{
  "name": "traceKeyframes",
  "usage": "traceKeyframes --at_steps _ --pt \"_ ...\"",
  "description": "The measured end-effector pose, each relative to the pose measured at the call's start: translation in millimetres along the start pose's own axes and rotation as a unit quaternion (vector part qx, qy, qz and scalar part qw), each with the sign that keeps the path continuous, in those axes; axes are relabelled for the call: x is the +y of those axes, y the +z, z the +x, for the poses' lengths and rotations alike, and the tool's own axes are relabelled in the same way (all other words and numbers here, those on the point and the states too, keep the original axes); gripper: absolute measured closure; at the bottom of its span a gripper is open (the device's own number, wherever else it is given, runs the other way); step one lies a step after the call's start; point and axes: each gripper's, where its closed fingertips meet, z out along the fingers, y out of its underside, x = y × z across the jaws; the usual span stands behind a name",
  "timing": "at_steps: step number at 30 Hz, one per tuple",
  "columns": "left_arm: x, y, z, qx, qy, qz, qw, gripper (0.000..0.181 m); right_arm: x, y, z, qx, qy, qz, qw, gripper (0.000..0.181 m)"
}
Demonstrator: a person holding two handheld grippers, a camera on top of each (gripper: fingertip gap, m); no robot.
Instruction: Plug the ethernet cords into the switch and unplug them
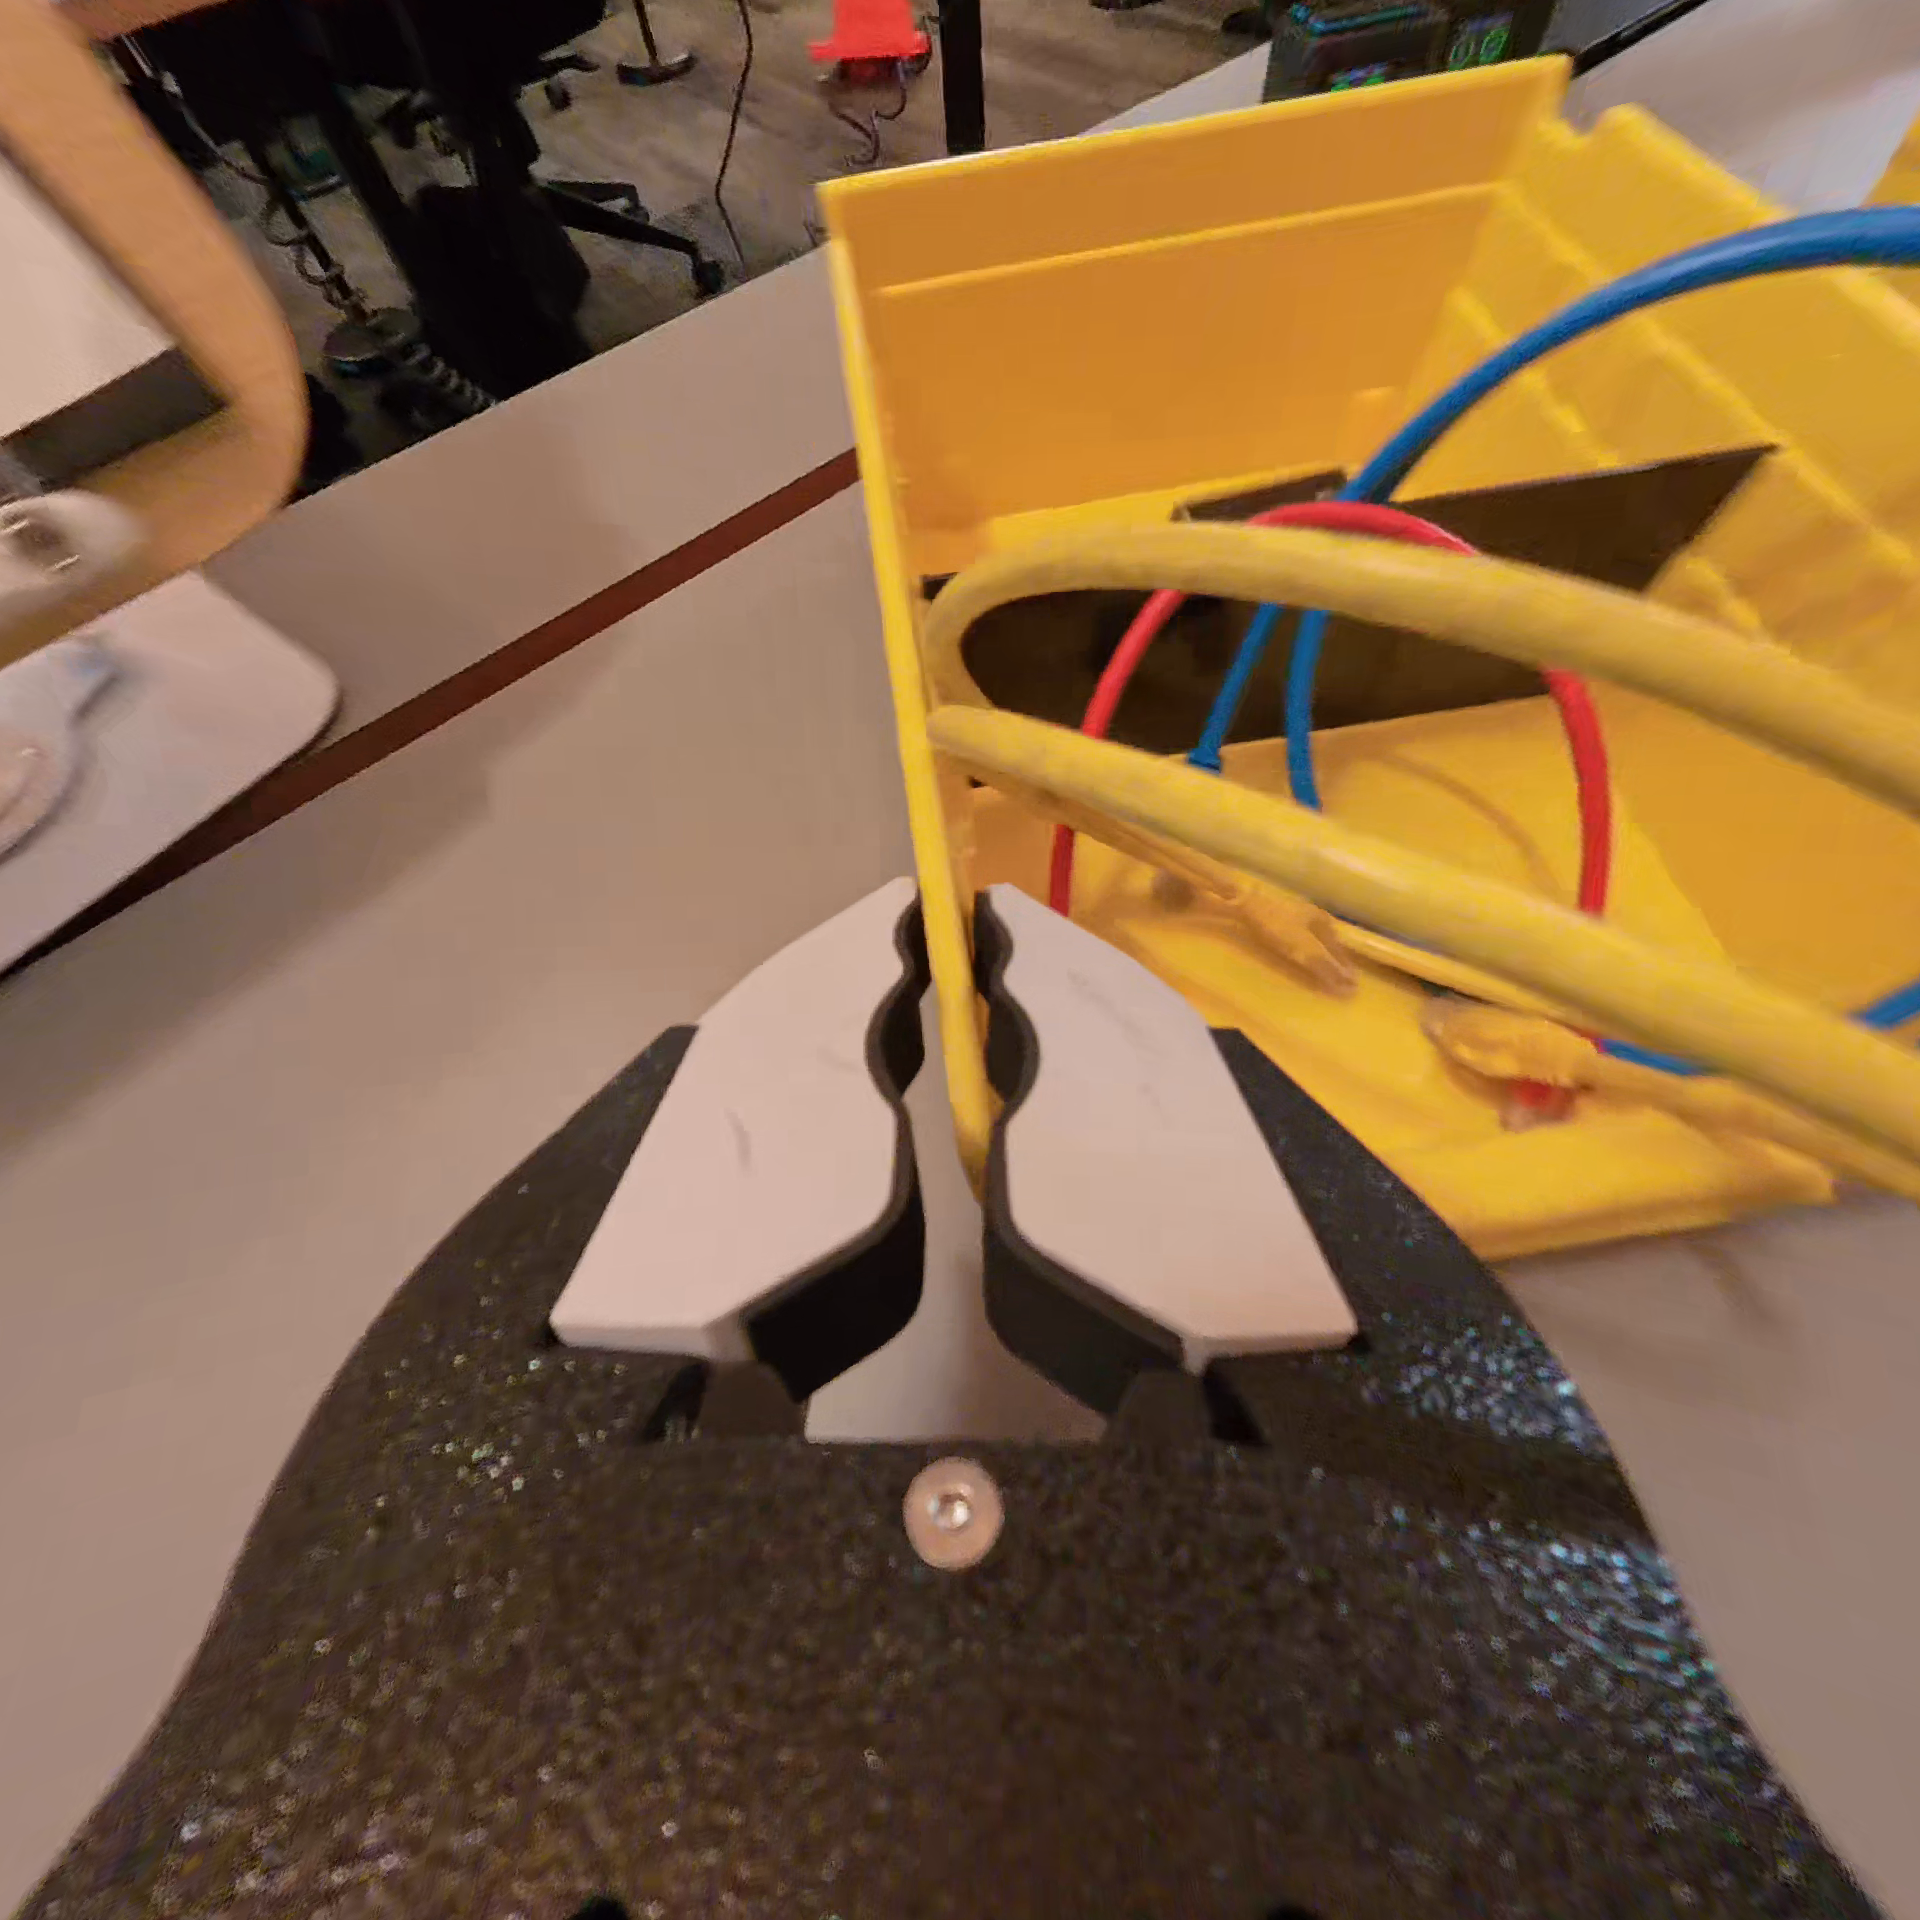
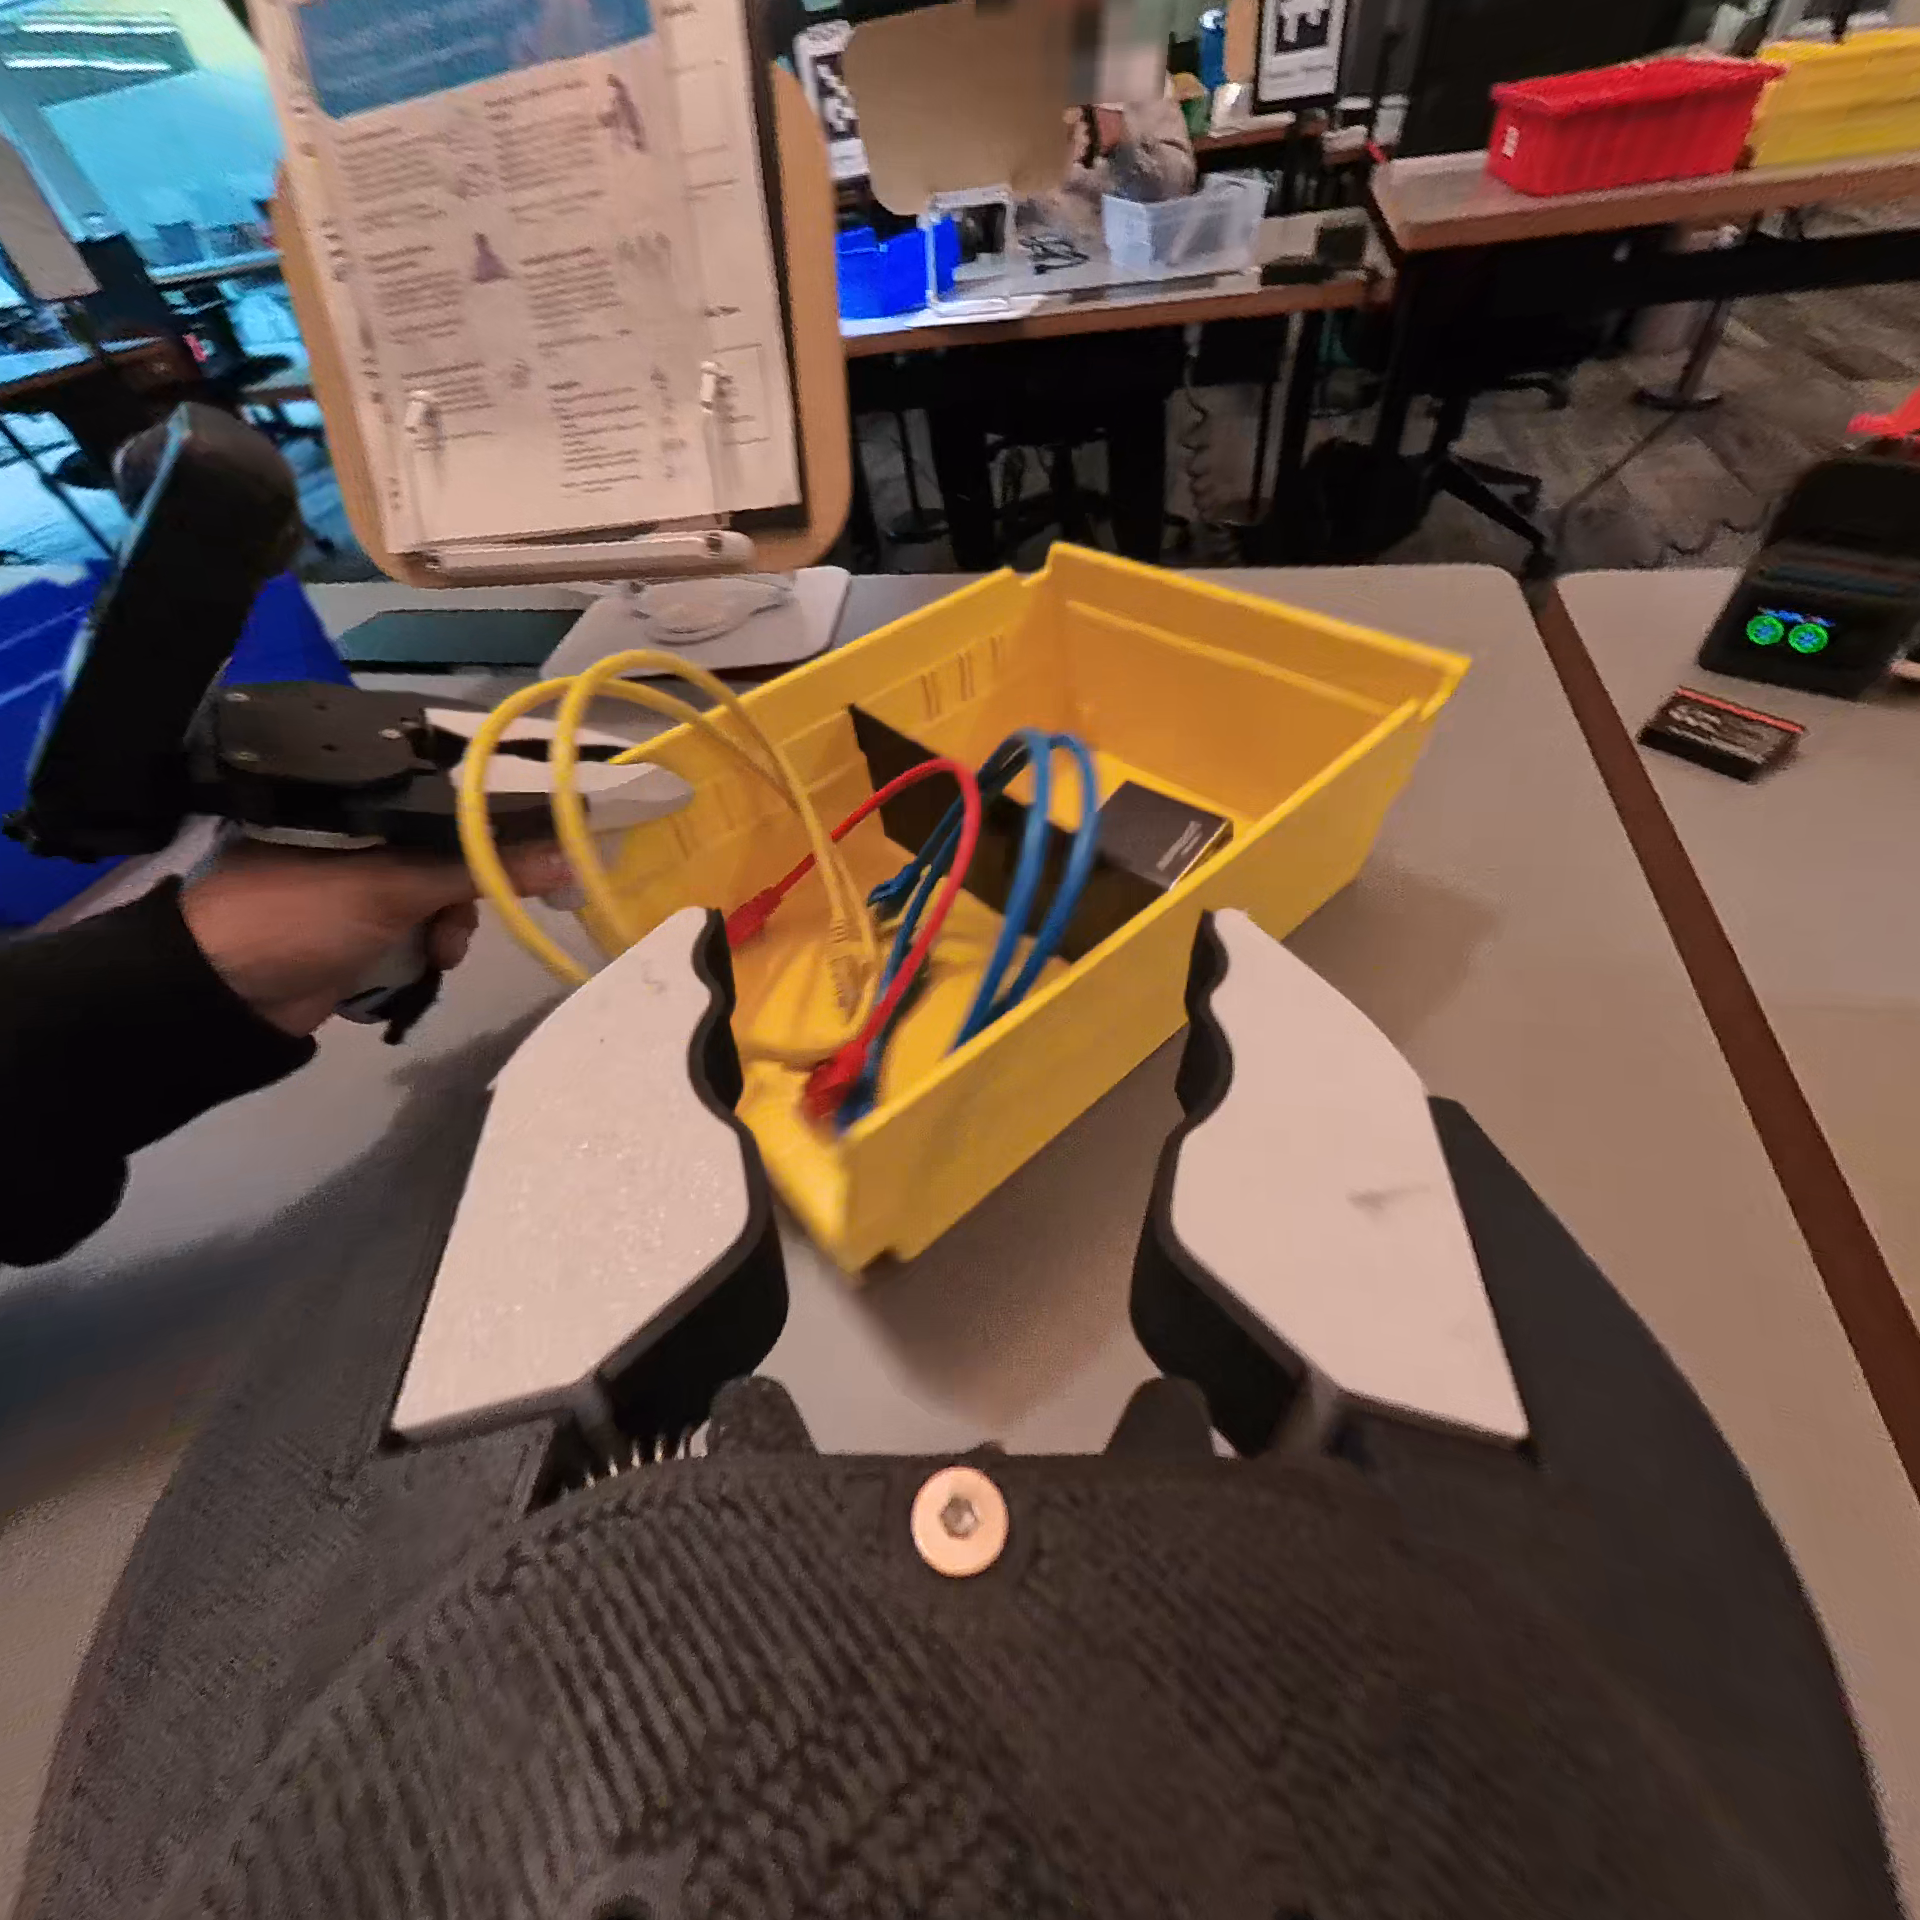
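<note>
the left gripper (image 1: 948, 1023) has its jaws clamped on the yellow bin's wall (image 1: 940, 790), likely steadying it, while the right gripper (image 2: 956, 1039), jaws wide open, hovers near the cords (image 2: 1023, 852) and switch (image 2: 1158, 842) inside.

Support: flat grey laminate table (image 2: 1558, 1091), dark brown edge band along its right side | Resting on it: open yellow plastic bin (image 2: 1143, 1049), set at an angle near mid-table | Far edge: white flat-based document stand (image 2: 707, 623) just beside dark flat mat (image 2: 457, 636) | Adjoining grey table (image 2: 1829, 883) to the right: small black card-like item (image 2: 1720, 732), black device with green lights (image 2: 1813, 613)
</note>
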Motion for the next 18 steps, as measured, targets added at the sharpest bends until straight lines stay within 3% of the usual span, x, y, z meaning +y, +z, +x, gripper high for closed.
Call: traceKeyframes --at_steps 4,7,13,18 --pt "40.9 -66.2 -38.0 0.034 -0.031 0.001 0.999 0.177 -8.7 4.7 -39.2 -0.051 -0.034 -0.002 0.998 0.099" --pt "77.0 -126.5 -67.1 0.031 -0.045 0.005 0.998 0.177 -9.7 17.3 -91.4 -0.12 -0.052 -0.013 0.991 0.097" --pt "137.7 -229.3 -122.5 -0.019 -0.082 0.043 0.996 0.178 -15.3 62.6 -250.9 -0.315 -0.067 -0.053 0.945 0.085" --pt "162.3 -273.3 -142.3 -0.07 -0.09 0.09 0.989 0.178 -57.0 141.8 -377.1 -0.42 -0.019 -0.121 0.899 0.075"
